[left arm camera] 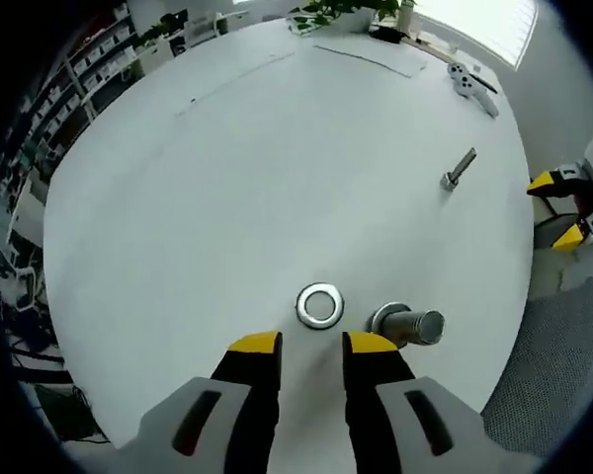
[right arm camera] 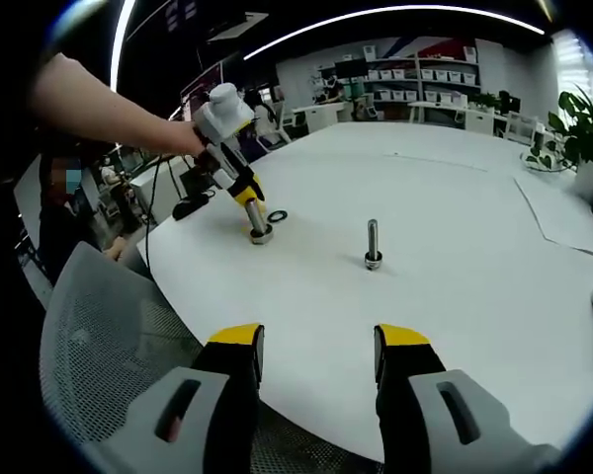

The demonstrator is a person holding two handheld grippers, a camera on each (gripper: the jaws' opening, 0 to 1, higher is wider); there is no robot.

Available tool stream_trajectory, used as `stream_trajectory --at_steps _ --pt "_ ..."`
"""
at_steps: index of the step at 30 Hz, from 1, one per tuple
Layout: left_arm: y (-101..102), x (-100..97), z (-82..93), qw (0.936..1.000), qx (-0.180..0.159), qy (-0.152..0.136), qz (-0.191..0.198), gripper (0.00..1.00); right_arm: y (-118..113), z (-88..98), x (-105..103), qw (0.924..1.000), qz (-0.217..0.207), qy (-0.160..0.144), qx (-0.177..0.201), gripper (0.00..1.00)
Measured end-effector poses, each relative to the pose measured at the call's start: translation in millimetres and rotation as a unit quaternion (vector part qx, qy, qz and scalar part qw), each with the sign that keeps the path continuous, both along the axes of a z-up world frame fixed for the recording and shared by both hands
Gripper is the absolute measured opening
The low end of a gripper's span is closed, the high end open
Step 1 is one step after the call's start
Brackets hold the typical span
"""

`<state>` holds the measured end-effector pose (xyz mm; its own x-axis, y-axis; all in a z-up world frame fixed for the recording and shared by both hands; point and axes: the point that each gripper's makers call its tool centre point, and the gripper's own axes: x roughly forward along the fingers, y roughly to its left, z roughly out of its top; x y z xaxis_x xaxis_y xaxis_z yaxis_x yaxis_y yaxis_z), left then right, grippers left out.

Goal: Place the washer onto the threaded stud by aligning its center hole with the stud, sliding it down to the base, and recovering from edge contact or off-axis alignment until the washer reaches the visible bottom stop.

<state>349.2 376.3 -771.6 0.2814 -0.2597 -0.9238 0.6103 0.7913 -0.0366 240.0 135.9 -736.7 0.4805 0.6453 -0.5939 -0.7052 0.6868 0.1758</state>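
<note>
Left gripper [left arm camera: 311,343] sits low in the left gripper view, jaws parted by a narrow gap and holding nothing, with the washer [left arm camera: 319,305] lying flat on the white table [left arm camera: 227,178] just above the tips and a stud [left arm camera: 408,325] close to its right. A second stud [left arm camera: 458,169] stands toward the upper right. In the right gripper view the right gripper [right arm camera: 318,341] hangs wide and empty at the bottom, that stud [right arm camera: 373,243] upright at centre frame.
</note>
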Motion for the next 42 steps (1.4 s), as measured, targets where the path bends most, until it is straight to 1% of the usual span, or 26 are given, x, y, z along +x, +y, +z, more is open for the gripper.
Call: stream_trajectory --at_steps 3,7,15,19,22,25,29,32,33,42 --pt "-7 3.2 -2.6 0.9999 0.003 -0.005 -0.009 0.26 -1 -0.7 0 1.0000 -0.003 0.002 -0.001 0.47" --pt "-12 6.6 -7.7 0.9999 0.002 -0.004 -0.015 0.26 -2 -1.9 1 1.0000 -0.005 0.003 -0.004 0.47" --pt "-11 9.2 -14.3 0.9997 0.010 -0.001 -0.024 0.26 -2 -2.4 1 1.0000 -0.005 0.002 -0.006 0.47" --pt "-17 9.1 -13.3 0.9990 0.015 -0.006 -0.041 0.26 -2 -2.4 1 1.0000 -0.005 0.002 -0.007 0.47" --pt "-20 7.9 -16.2 0.9989 0.013 -0.001 -0.045 0.26 -3 -2.5 1 1.0000 -0.006 0.002 -0.007 0.47" --pt "-19 6.2 -19.3 0.9980 0.026 0.000 -0.058 0.26 -3 -2.5 1 0.9999 -0.006 0.002 -0.008 0.47" --pt "-16 6.7 -21.2 0.9976 0.033 0.002 -0.061 0.25 -3 -3.2 2 0.9999 -0.006 0.002 -0.009 0.47" --pt "-14 4.1 -25.6 0.9971 0.038 0.010 -0.066 0.24 -4 -4.1 2 0.9999 -0.006 0.002 -0.009 0.47" --pt "-15 5.6 -24.9 0.9970 0.035 0.003 -0.069 0.23 -4 -4.2 3 0.9999 -0.007 0.001 -0.009 0.47" --pt "-15 6.8 -25.5 0.9966 0.037 0.009 -0.073 0.21 -4 -4.4 2 0.9999 -0.006 0.002 -0.011 0.47"
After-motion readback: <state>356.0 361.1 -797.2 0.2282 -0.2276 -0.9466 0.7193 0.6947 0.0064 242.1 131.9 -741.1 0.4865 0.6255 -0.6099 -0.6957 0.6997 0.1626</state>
